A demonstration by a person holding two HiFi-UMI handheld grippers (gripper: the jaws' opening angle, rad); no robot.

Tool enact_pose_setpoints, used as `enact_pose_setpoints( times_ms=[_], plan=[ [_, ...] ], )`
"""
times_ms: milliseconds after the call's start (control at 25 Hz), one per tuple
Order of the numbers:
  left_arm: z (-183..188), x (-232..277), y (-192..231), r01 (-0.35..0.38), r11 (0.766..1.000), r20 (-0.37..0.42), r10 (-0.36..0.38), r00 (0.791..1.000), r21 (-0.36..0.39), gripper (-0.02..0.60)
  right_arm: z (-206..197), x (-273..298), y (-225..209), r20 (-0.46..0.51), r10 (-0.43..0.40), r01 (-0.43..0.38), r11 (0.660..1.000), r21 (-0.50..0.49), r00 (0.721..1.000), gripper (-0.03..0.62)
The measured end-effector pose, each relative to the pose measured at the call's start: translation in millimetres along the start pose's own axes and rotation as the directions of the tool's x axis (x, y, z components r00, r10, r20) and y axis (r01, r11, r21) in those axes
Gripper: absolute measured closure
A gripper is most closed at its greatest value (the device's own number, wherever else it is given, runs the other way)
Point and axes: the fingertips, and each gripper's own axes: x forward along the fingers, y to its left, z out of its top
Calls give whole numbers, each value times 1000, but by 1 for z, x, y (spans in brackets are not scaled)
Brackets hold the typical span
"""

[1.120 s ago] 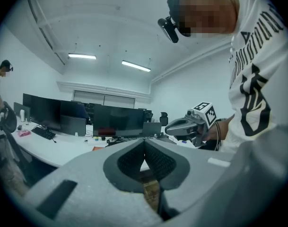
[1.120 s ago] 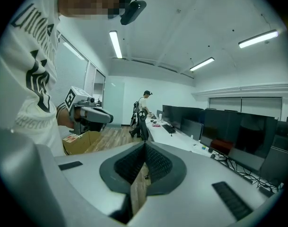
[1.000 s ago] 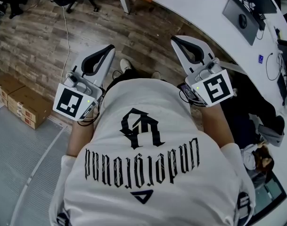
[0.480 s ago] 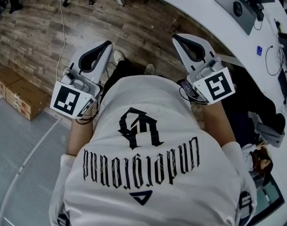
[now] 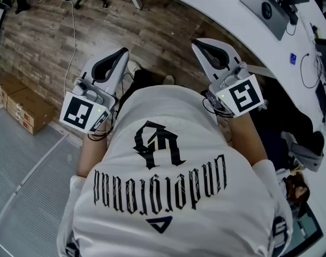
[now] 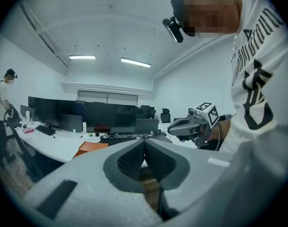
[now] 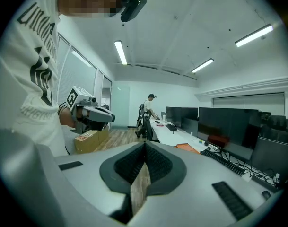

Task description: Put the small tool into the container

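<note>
1. Two hand-held grippers are held up before the person's chest, over the wood floor (image 5: 157,33). Both point toward 12 o'clock in the head view.
2. The left hand-held gripper (image 5: 122,52) has its jaws together. In its own view the ribbed pads meet at the tips with nothing between them (image 6: 144,144).
3. The right hand-held gripper (image 5: 197,44) is likewise closed and empty. Its pads touch along the midline (image 7: 144,148), and only floor shows through the slit below.
4. No view shows the tool or the container, so the tool's place, its long axis and which way it lies cannot be told.
5. The likeliest place to look, as a judgement, is the white surface (image 5: 216,12). It curves from about 12 o'clock round to 3 o'clock in the head view.
6. An orange thing (image 7: 187,147) lies on that surface near the keyboards. It is too small to tell whether it is the container.
7. The right hand-held gripper is the nearer one to the surface, which runs just past it at 1 to 3 o'clock. The left one has only floor and cardboard boxes (image 5: 21,108) on its side, at 9 o'clock.
8. The coming move therefore seems to call for a turn toward 1 or 2 o'clock, to bring the surface and whatever lies on it into view. Both pairs of jaws would have to part before any grasp.
</note>
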Motion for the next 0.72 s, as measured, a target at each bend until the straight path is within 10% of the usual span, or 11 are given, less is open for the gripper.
enact_pose_setpoints(
  times_ms=[720],
  plan=[
    [7,16,3,-9,1000,18,9,1000,-5,566,-3,-1,-14,-12,13,-14,1000,-13,1000,580]
  ],
)
